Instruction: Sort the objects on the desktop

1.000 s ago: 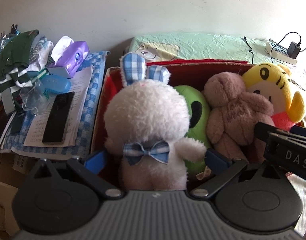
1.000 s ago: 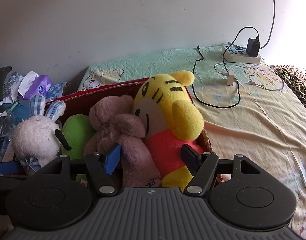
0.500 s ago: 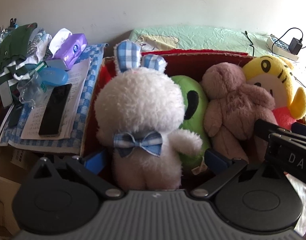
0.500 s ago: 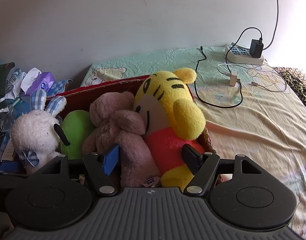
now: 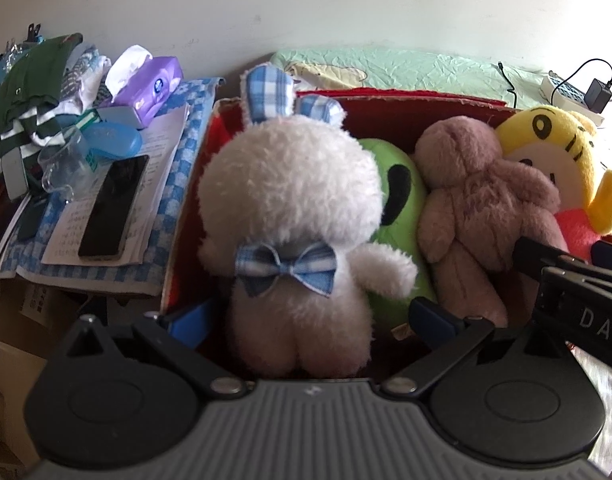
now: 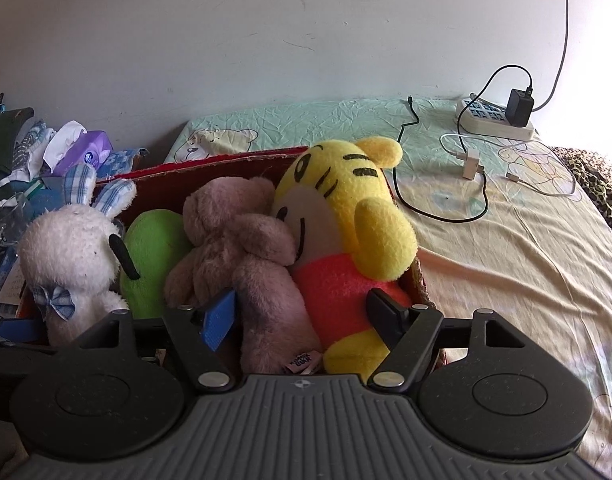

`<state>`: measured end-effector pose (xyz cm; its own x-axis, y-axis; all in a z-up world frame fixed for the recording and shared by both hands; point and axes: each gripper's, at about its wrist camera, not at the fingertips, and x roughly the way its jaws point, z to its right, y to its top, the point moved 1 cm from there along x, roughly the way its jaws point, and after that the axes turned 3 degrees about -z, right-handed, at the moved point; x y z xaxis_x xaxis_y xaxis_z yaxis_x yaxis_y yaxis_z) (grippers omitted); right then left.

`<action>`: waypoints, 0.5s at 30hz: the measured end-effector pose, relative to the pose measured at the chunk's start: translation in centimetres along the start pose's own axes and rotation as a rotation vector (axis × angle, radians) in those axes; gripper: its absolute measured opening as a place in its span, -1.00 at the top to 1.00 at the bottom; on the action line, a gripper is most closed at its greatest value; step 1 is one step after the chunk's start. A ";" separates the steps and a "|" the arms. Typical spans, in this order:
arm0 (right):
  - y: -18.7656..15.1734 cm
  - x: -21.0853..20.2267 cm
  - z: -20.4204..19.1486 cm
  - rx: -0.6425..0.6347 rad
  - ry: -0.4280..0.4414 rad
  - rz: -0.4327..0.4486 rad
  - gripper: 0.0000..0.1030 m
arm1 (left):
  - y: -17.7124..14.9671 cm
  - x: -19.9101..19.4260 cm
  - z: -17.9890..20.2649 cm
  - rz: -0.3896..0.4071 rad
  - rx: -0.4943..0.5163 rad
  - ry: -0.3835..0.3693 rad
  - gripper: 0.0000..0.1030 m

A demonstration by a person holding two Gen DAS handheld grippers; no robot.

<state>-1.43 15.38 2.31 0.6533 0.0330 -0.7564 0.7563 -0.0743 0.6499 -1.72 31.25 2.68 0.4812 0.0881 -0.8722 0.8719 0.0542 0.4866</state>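
A red cardboard box (image 5: 405, 108) holds a white bunny with a blue bow (image 5: 290, 216), a green plush (image 5: 401, 200), a brown bear (image 5: 477, 208) and a yellow tiger (image 5: 561, 160). My left gripper (image 5: 306, 316) is open, its fingers wide on either side of the bunny's lower body without pressing it. My right gripper (image 6: 302, 316) is open, its fingers astride the bear (image 6: 242, 248) and the tiger (image 6: 345, 216). The bunny (image 6: 70, 256) and the green plush (image 6: 154, 248) stand at the left of the box (image 6: 210, 164).
Left of the box lies a cluttered desk with a black phone (image 5: 114, 204) on papers, a purple tissue pack (image 5: 150, 84), a blue case (image 5: 114, 140) and folded clothes (image 5: 30, 80). On the bed right of the box lie a power strip (image 6: 497, 120) and cables (image 6: 445, 184).
Both grippers have drawn back and risen slightly; the toys sit lower in both views. The left gripper's view has shifted a little right. The toys stay in the box.
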 end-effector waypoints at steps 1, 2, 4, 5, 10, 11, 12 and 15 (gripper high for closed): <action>0.0 0.0 -0.1 -0.005 -0.002 0.000 -0.44 | 0.0 0.0 0.0 0.001 0.000 0.002 -0.99; 0.0 0.0 -0.1 -0.010 -0.005 -0.001 -0.44 | -0.1 0.0 -0.1 0.003 0.001 -0.002 -0.99; 0.0 0.0 -0.2 -0.017 -0.013 -0.001 -0.44 | -0.2 0.0 -0.1 0.004 0.001 -0.010 -0.99; 0.0 0.1 -0.3 -0.022 -0.018 -0.002 -0.44 | -0.2 0.1 -0.1 0.002 0.000 -0.012 -0.99; 0.0 0.0 -0.5 -0.032 -0.033 -0.008 -0.44 | -0.1 0.2 -0.1 -0.005 -0.002 -0.018 -0.99; 0.0 0.0 -0.5 -0.029 -0.035 -0.009 -0.44 | -0.1 0.2 0.0 -0.005 0.000 -0.019 -0.99; 0.0 0.0 -0.5 -0.027 -0.036 -0.010 -0.44 | -0.1 0.2 0.0 -0.002 0.003 -0.021 -0.99; 0.1 0.0 -0.6 -0.025 -0.042 -0.012 -0.44 | -0.1 0.1 0.3 0.003 0.015 -0.026 -0.99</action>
<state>-1.33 16.02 2.38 0.6423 -0.0083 -0.7664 0.7653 -0.0488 0.6419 -1.78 30.97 2.51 0.4855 0.0625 -0.8720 0.8719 0.0386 0.4882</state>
